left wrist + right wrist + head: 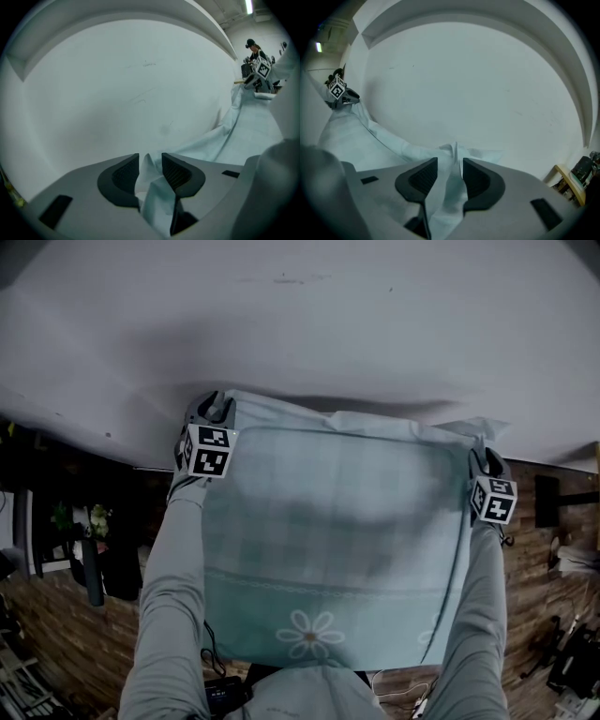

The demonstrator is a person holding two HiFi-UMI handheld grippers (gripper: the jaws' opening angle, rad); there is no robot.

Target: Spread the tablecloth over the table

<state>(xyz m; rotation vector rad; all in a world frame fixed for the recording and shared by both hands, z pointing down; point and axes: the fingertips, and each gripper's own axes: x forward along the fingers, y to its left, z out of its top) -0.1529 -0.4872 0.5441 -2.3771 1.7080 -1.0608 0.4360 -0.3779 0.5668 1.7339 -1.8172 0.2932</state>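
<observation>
**Cloth at the near edge, most of the table bare**

We are standing at the near side of the white table (281, 324) with the tablecloth (328, 531) strung between our 2 tongs. It is a pale blue-green checked cloth with a daisy printed near the hem closest to us. Its far edge is lying on the table just past the near rim, rumpled into a low ridge, and the rest is hanging down toward us between our sleeves.

The left gripper (150, 161) is standing with its jaws apart. 1 corner of the cloth is rising loosely between the pads, which are not pinching it. The right gripper (450, 164) is showing the same: jaws apart, with a folded peak of cloth standing in the gap, unclamped. Both tongs are pointing over the rim toward the far side.

We are judging the task as barely begun. Only a narrow strip along the near rim is covered, and the wide white top beyond it is lying bare. What is left is the main part: taking the 2 corners firmly again, carrying the leading edge across to the far side, then pulling out the ridge and creases so the cloth lies flat.
</observation>
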